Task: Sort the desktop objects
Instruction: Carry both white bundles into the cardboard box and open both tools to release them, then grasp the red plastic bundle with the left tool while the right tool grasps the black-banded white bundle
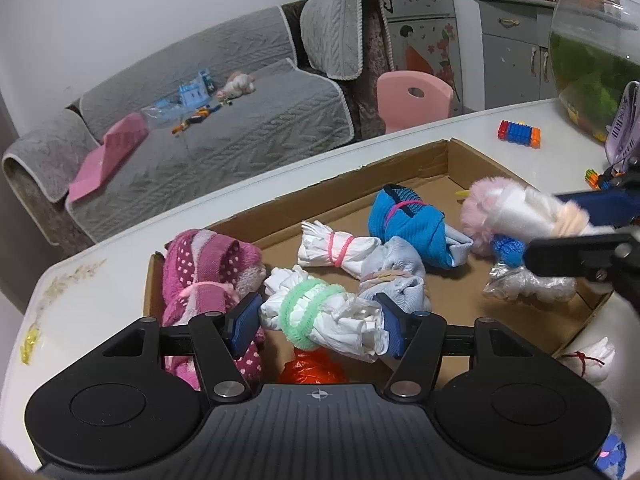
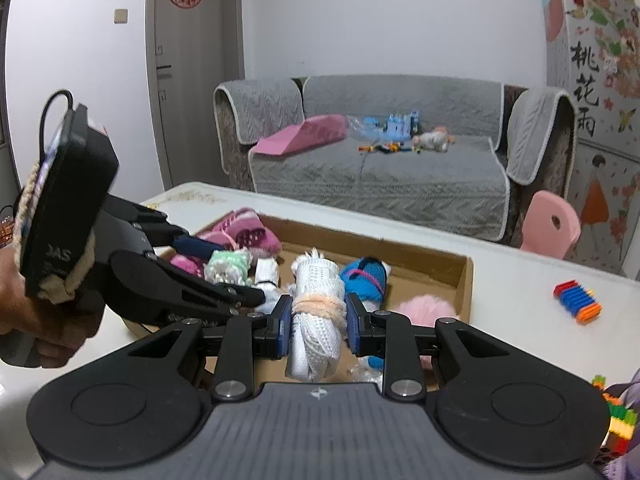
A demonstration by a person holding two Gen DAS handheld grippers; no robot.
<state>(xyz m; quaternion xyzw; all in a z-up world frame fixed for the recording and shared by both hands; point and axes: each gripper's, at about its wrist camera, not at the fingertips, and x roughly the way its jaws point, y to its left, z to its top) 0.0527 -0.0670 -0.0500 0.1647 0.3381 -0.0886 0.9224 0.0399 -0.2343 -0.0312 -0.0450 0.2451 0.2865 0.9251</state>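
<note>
Left wrist view looks down on a shallow cardboard box (image 1: 460,156) on the white tabletop (image 1: 120,264). The left tool (image 1: 320,326) grips a white cloth roll bound with a green frilly band (image 1: 320,320), its blue pads pressed on both ends, held over the near part of the box. Inside the box lie a pink dotted sock bundle (image 1: 208,276), a white roll with a pink rubber band (image 1: 336,250), a blue sock roll (image 1: 408,224) and a pale blue bundle (image 1: 396,276). At the right edge the right tool (image 1: 592,220) shows side-on over the box.

Right wrist view shows the right tool (image 2: 318,326) clamped on a white knitted roll tied with a peach band (image 2: 318,308), held upright over the near edge of the box (image 2: 460,280). A hand (image 2: 36,312) carries the left tool (image 2: 224,276) at left. A toy of coloured blocks (image 2: 578,300) lies on the tabletop, right of the box.
</note>
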